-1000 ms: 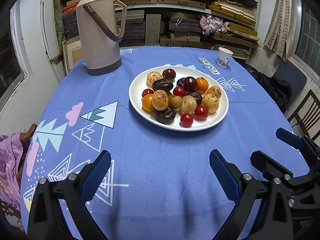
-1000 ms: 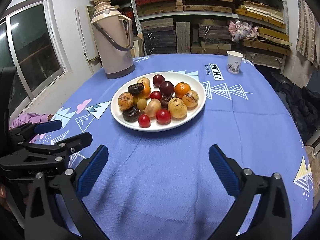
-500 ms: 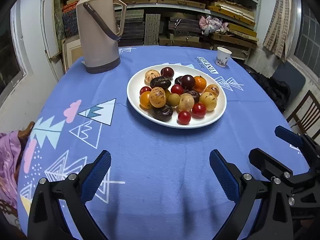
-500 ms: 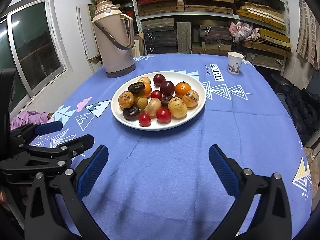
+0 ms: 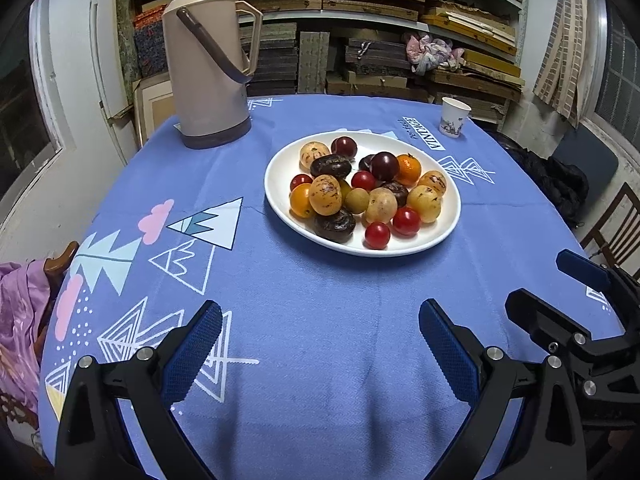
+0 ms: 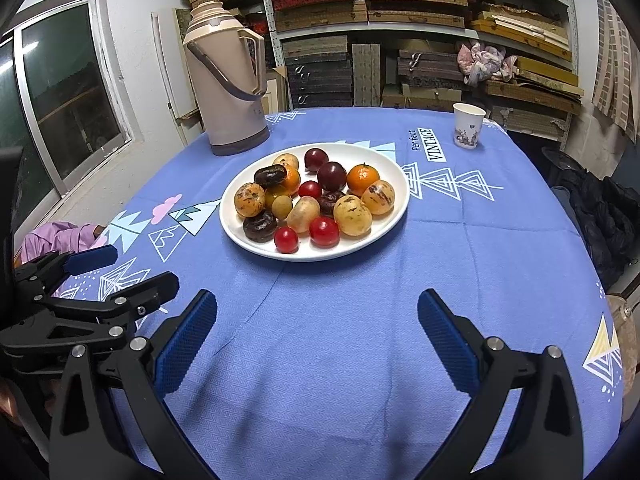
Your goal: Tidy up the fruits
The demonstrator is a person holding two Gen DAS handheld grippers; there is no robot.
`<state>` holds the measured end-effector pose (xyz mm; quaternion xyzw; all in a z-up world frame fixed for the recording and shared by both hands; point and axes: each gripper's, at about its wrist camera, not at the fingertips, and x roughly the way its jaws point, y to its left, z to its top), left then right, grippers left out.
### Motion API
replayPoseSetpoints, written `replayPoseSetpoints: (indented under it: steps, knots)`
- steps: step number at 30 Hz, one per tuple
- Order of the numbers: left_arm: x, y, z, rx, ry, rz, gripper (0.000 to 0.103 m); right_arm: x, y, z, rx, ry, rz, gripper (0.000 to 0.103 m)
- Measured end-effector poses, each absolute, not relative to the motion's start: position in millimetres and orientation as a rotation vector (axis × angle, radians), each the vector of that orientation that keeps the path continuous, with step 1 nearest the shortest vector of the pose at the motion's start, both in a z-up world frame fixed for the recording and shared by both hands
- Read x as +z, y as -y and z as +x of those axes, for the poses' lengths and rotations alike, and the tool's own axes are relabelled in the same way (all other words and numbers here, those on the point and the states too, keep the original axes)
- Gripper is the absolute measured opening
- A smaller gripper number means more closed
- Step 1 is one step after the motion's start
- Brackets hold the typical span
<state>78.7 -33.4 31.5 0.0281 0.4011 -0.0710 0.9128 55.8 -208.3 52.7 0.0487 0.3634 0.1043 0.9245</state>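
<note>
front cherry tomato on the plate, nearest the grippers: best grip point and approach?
Take the front cherry tomato across its round middle, coming down from above and from the near rim of the plate. It lies alone on bare plate at the front, with a dark fruit to its left and a second tomato to its right, so fingers probably fit front-to-back.

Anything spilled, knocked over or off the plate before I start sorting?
Nothing stands out. All the fruit sits piled on the white plate, none on the tablecloth. The thermos and paper cup stand upright. Both grippers are open and empty.
</note>
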Motion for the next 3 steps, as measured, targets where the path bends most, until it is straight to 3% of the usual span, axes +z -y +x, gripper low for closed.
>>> replayPoseSetpoints:
  steps: [3]
  knots:
    - [30.5,31.5,79.6,-0.138,-0.836,0.055,0.099,52.6,209.0,55.6,0.215,-0.747,0.099,0.099]
